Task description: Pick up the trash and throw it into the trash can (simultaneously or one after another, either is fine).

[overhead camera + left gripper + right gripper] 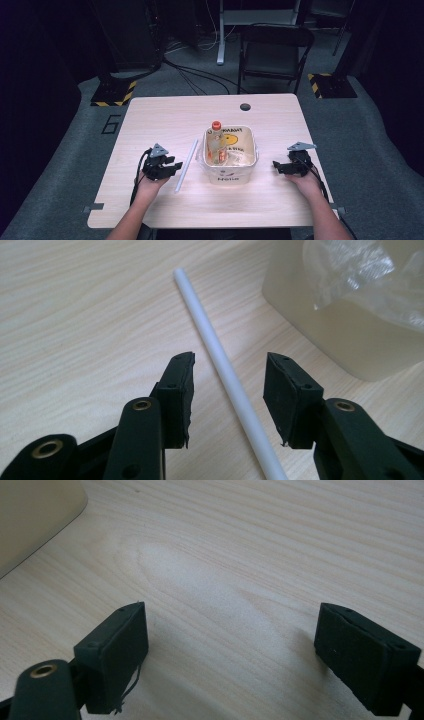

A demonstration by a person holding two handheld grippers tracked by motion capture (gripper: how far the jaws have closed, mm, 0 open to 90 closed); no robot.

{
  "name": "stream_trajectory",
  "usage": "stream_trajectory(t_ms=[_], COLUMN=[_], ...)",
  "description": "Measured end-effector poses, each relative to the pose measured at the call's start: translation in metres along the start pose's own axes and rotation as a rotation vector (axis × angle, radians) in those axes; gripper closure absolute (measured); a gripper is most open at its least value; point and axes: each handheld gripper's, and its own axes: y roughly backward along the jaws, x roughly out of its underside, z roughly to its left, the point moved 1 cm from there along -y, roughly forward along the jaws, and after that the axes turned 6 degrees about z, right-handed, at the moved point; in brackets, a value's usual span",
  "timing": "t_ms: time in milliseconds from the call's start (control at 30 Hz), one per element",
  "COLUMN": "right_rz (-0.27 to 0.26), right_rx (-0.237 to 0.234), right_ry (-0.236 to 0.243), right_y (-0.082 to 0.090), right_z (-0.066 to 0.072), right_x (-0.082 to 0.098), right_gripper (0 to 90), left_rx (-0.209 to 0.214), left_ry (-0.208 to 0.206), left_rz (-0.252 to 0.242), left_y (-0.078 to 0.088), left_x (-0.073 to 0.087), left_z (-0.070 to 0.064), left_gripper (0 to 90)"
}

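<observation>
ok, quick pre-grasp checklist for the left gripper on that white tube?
1. Tube between the left gripper jaws: ok, it runs through the gap.
2. Pads off the tube: ok, daylight on both sides, jaws open.
3. Tube centred: not ok, it lies a bit nearer the right-hand jaw in the left gripper view.
4. Tube free: ok, it lies flat on the table, apart from the bin.
5. Right gripper out of the way: ok, open over bare table on the bin's other side.
6. Pads low enough to close on the tube: cannot tell.
</observation>
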Motion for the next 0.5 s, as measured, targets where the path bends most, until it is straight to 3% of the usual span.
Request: stream_trajectory(t_ms=[167, 500], right_rz=[-0.001, -0.001], right_rx=[0.0, -0.001], right_ry=[0.0, 0.0], right_y=[0.0, 0.0], right_z=[0.0, 0.0], right_x=[0.0, 0.0], right_gripper=[13.1, 13.1], left_rx=[-0.001, 0.0], left_ry=[0.018, 0.016], left_rz=[0.027, 0.077], left_y=[-0.007, -0.019], left_x=[0.008, 0.011], left_z=[-0.001, -0.004], left_gripper=[52.0, 53.3])
